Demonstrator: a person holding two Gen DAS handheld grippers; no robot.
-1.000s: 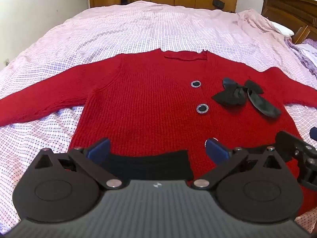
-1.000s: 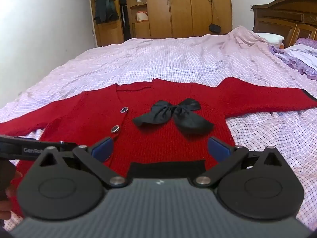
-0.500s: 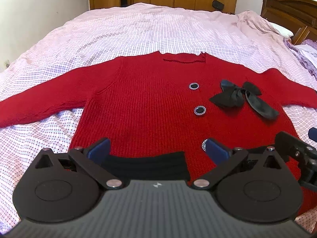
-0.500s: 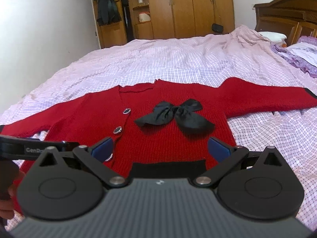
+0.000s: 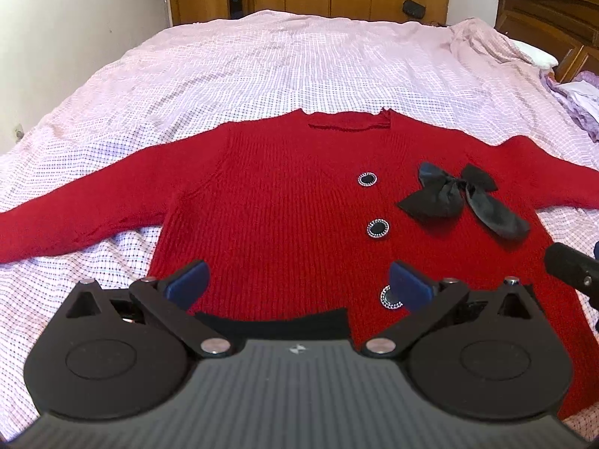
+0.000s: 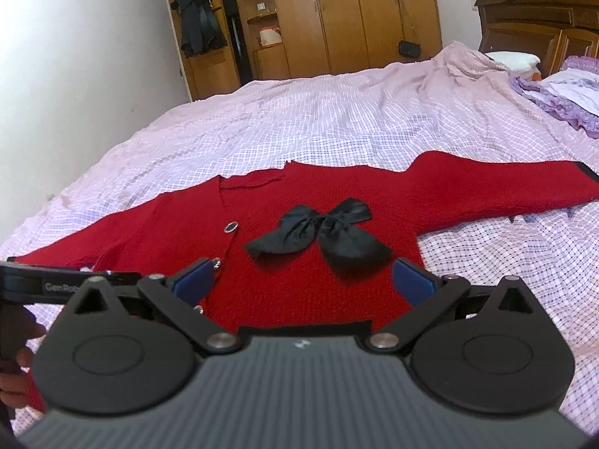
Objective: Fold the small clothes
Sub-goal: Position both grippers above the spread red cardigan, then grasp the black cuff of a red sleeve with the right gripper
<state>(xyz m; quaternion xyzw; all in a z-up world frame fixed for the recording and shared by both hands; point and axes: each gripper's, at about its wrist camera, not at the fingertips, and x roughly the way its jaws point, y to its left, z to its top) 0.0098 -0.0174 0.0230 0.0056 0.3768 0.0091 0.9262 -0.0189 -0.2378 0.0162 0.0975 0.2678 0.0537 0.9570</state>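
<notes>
A red knit cardigan point(image 5: 284, 202) lies flat on the bed, front up, sleeves spread left and right. It has black round buttons point(image 5: 378, 228), a black bow point(image 5: 460, 198) and a black hem band point(image 5: 277, 323). My left gripper point(image 5: 297, 284) hovers open just above the hem's left half. My right gripper point(image 6: 303, 280) hovers open over the hem's right half, near the bow point(image 6: 318, 232). The right sleeve point(image 6: 524, 191) stretches out to a black cuff. Neither gripper holds anything.
The bed point(image 5: 299, 67) wears a pink checked sheet, rumpled at the far right. A wooden headboard point(image 6: 539, 15) and pillows point(image 6: 513, 58) stand right, purple clothes point(image 6: 561, 93) beside them. Wardrobes point(image 6: 352, 11) line the far wall. A hand point(image 6: 18, 359) holds the left gripper.
Both grippers have lifted and tilted up slightly, so the cardigan sits lower in both views and more of the room shows. The cardigan has not moved. Both stay open.
</notes>
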